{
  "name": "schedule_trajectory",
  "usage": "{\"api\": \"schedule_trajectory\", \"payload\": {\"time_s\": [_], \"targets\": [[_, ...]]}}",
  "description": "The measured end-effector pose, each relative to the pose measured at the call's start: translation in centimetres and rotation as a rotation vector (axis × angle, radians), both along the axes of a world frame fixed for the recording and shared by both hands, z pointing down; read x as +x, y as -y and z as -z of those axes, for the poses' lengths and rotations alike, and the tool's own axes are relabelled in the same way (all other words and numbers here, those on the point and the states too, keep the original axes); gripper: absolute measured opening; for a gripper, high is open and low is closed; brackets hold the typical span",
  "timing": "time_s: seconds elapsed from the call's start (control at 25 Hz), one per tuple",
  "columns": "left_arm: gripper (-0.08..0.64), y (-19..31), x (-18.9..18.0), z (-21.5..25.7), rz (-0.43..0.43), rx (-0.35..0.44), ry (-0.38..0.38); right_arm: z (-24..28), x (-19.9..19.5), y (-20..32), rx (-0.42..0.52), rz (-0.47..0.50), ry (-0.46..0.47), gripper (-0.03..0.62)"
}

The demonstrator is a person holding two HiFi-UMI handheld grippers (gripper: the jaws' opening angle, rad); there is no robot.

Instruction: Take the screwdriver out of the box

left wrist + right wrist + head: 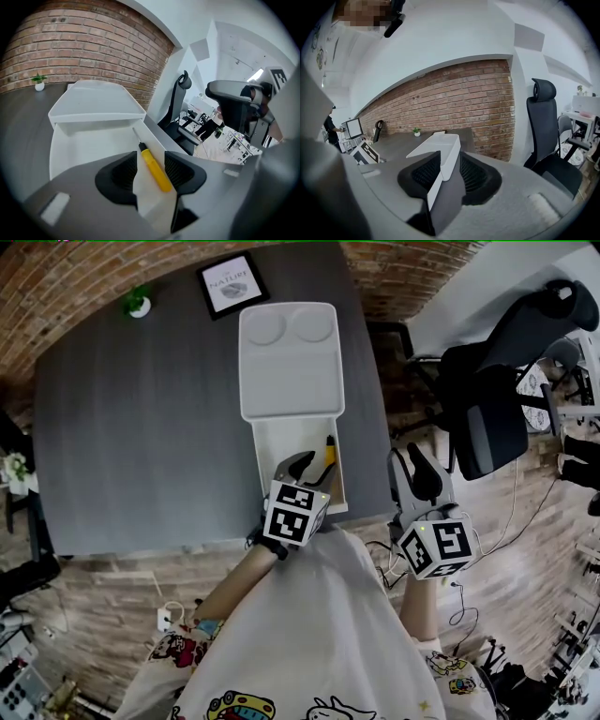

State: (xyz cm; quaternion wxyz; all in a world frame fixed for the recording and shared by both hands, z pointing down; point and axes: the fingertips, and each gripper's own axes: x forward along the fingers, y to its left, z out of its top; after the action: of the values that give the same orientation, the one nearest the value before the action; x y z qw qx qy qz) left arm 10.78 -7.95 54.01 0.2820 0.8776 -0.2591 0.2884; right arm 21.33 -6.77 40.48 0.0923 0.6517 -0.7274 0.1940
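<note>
A white box [279,442] stands open on the dark grey table [150,427], its lid [289,362] folded back away from me. The screwdriver [329,452], with a yellow handle and black collar, lies along the box's right wall. My left gripper [311,469] hovers over the near end of the box. In the left gripper view the screwdriver [154,169] lies between the left gripper's [151,174] jaws, which stand apart without clamping it. My right gripper [412,474] hangs open past the table's right edge; in the right gripper view the gripper [450,173] is empty and the box [440,150] shows beyond it.
A framed picture [232,284] and a small potted plant [139,304] stand at the table's far edge against the brick wall. Black office chairs [487,418] crowd the floor to the right. Cables lie on the wooden floor near my feet.
</note>
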Motion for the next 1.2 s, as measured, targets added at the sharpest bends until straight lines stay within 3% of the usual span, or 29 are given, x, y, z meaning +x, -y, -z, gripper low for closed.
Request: {"api": "schedule_trajectory", "payload": {"time_s": [0.96,1.2], "targets": [[0.202,0.2,0.1,-3.4,0.024,-0.106,0.104,-0.3,0.6,-0.3,-0.013,-0.023,0.023,0.126],[0.174,1.0,-0.7,-3.2,0.053,-0.065,0.125,-0.4,0.5,-0.4,-0.013,-0.02,0.029,0.124]]}}
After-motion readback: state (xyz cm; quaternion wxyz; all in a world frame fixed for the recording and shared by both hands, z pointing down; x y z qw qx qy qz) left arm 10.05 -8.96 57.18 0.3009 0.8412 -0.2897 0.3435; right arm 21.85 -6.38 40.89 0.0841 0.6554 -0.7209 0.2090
